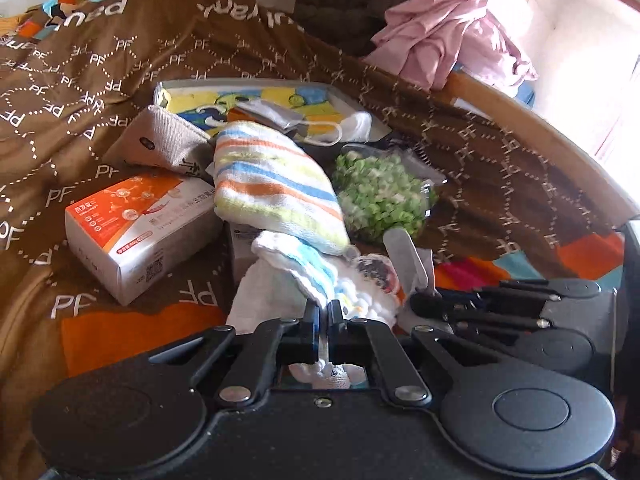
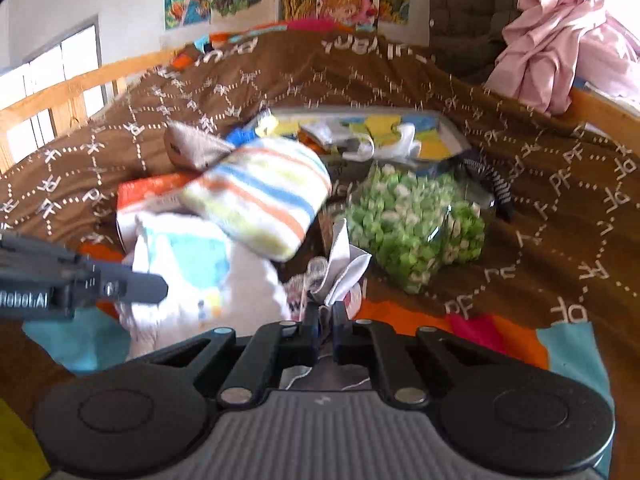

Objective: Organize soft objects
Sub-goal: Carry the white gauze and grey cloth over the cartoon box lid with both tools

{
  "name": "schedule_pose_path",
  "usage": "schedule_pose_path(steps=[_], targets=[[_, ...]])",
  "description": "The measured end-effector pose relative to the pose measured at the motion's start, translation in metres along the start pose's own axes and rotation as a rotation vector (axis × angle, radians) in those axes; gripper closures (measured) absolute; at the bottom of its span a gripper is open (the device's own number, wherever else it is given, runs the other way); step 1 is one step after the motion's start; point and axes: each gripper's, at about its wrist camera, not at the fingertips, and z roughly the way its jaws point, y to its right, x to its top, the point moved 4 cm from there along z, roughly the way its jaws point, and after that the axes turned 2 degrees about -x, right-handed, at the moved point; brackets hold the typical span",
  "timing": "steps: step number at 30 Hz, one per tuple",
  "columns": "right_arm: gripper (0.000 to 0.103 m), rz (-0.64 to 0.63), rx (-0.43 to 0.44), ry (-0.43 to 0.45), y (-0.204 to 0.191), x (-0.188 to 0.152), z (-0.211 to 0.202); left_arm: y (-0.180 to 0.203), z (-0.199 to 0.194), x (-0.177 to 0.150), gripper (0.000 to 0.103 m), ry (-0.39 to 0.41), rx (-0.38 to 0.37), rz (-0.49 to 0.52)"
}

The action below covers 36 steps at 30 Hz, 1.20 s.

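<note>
A striped towel roll (image 1: pixel 272 184) lies in a pile on the brown bedspread; it also shows in the right wrist view (image 2: pixel 260 192). My left gripper (image 1: pixel 324 308) is shut on a small white and blue cloth (image 1: pixel 304 264), seen in the right wrist view as a white bundle (image 2: pixel 192 272). My right gripper (image 2: pixel 325 312) is shut on a grey and white folded cloth (image 2: pixel 340 264), which shows in the left wrist view (image 1: pixel 408 252). The two grippers sit side by side at the pile's near edge.
An orange and white box (image 1: pixel 140 224), a grey pouch (image 1: pixel 160 140), a colourful flat pack (image 1: pixel 256 100) with a face mask (image 1: pixel 320 128) on it, and a bag of green pieces (image 1: pixel 380 196) surround the towel. Pink fabric (image 1: pixel 448 28) hangs on the wooden bed rail (image 1: pixel 520 120).
</note>
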Motion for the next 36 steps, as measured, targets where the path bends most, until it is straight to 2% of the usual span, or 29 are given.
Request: schedule_pose_path(steps=[8, 16, 25, 30, 36], targets=[[0.096, 0.000, -0.017, 0.128, 0.001, 0.011, -0.017, 0.018, -0.022, -0.004, 0.101, 0.063, -0.012, 0.024], [0.096, -0.002, -0.040, 0.201, 0.004, 0.017, -0.028, 0.025, -0.030, 0.009, 0.101, 0.061, -0.062, 0.010], [0.096, 0.025, -0.058, 0.289, 0.013, 0.034, -0.035, 0.030, -0.037, 0.043, 0.101, 0.117, -0.093, -0.003], [0.096, 0.058, -0.061, 0.355, 0.029, 0.060, -0.025, 0.032, -0.031, 0.065, 0.101, 0.140, -0.088, 0.030], [0.096, 0.087, -0.037, 0.395, 0.061, 0.110, 0.012, 0.030, -0.013, 0.105, 0.101, 0.190, -0.085, 0.063]])
